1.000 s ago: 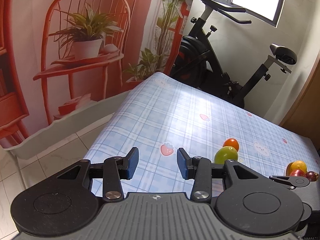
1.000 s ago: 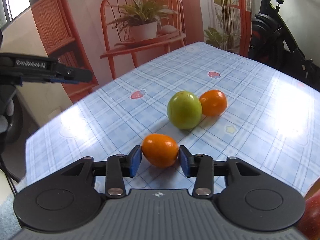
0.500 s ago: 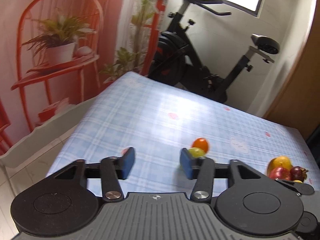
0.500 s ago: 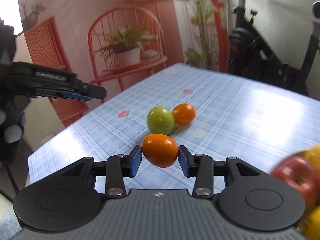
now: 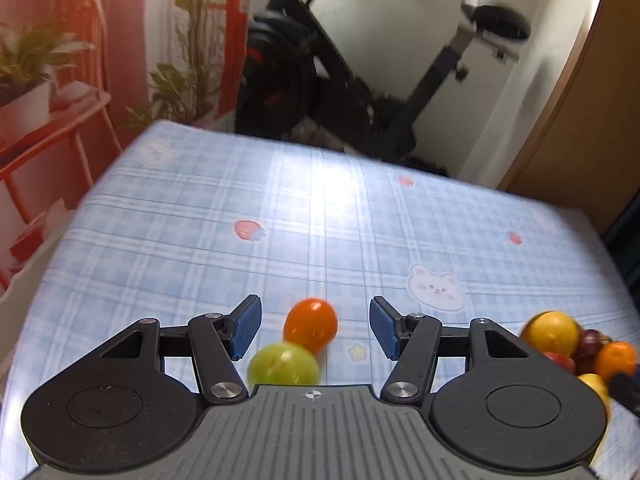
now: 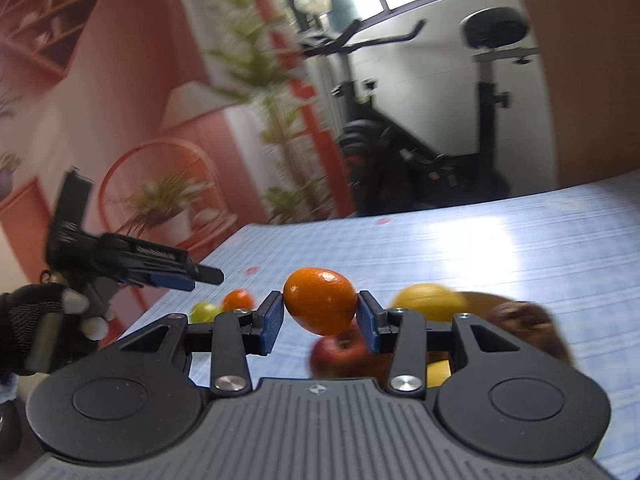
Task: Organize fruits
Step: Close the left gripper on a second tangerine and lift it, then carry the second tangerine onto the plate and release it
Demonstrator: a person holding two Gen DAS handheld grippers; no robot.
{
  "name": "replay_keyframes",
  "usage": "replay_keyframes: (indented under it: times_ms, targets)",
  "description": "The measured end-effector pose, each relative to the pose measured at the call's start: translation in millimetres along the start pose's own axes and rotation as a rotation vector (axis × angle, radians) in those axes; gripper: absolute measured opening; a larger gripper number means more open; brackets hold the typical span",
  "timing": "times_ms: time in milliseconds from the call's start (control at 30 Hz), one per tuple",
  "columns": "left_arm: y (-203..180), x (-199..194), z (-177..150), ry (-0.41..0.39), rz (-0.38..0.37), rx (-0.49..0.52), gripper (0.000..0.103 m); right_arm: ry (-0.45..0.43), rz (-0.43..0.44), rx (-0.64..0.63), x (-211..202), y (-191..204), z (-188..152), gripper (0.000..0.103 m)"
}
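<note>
My right gripper [image 6: 320,316] is shut on an orange fruit [image 6: 320,305] and holds it in the air above a pile of fruit: a red apple [image 6: 344,354], a yellow fruit [image 6: 428,301] and a dark blurred one [image 6: 528,320]. My left gripper [image 5: 315,326] is open above the table, with a small orange fruit [image 5: 311,324] and a green fruit [image 5: 283,363] lying between its fingers. Those two also show in the right wrist view, orange [image 6: 238,299] and green [image 6: 205,312]. The left gripper [image 6: 176,274] shows there from the side.
The table has a blue checked cloth [image 5: 320,216]. The fruit pile sits at its right edge in the left wrist view [image 5: 568,340]. An exercise bike [image 5: 360,92] stands behind the table, and a red chair backdrop with plants [image 5: 44,92] is at the left.
My right gripper has lifted the orange fruit and swung right, over the fruit pile. My left gripper has moved right and forward, so the orange and green fruits now lie between its fingers.
</note>
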State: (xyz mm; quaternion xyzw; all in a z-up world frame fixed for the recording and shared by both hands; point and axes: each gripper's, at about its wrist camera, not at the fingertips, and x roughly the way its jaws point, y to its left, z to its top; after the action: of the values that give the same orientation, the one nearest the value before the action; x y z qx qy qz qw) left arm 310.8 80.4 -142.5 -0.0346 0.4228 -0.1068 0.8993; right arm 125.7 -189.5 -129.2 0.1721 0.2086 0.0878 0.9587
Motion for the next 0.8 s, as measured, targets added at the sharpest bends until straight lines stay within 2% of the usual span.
replay_keyframes:
  times_ms: [100, 367, 467, 533, 600, 800]
  targets:
    - [-3.6, 22.2, 6.0, 0.055, 0.035, 0.006, 0.062, -0.015, -0.017, 0.033, -8.6, -11.1, -0.3, 0.043]
    - [-6.2, 47.8, 13.0, 0.166, 0.093, 0.025, 0.060, -0.053, -0.030, 0.091, -22.4, -28.2, 1.7, 0.043]
    - [-7.7, 52.9, 11.3, 0.185, 0.113, 0.028, 0.052, -0.062, -0.030, 0.090, -27.1, -31.0, 0.6, 0.043]
    - [-9.0, 54.4, 11.8, 0.178, 0.132, 0.048, 0.048, -0.067, -0.034, 0.083, -30.6, -31.8, -0.6, 0.043]
    - [-10.3, 52.7, 12.8, 0.170, 0.137, 0.063, 0.039, -0.069, -0.045, 0.077, -34.1, -33.6, -2.7, 0.043]
    - [-19.2, 39.0, 9.8, 0.137, 0.146, 0.090, 0.039, -0.085, -0.083, 0.091, -43.6, -45.8, -4.6, 0.043]
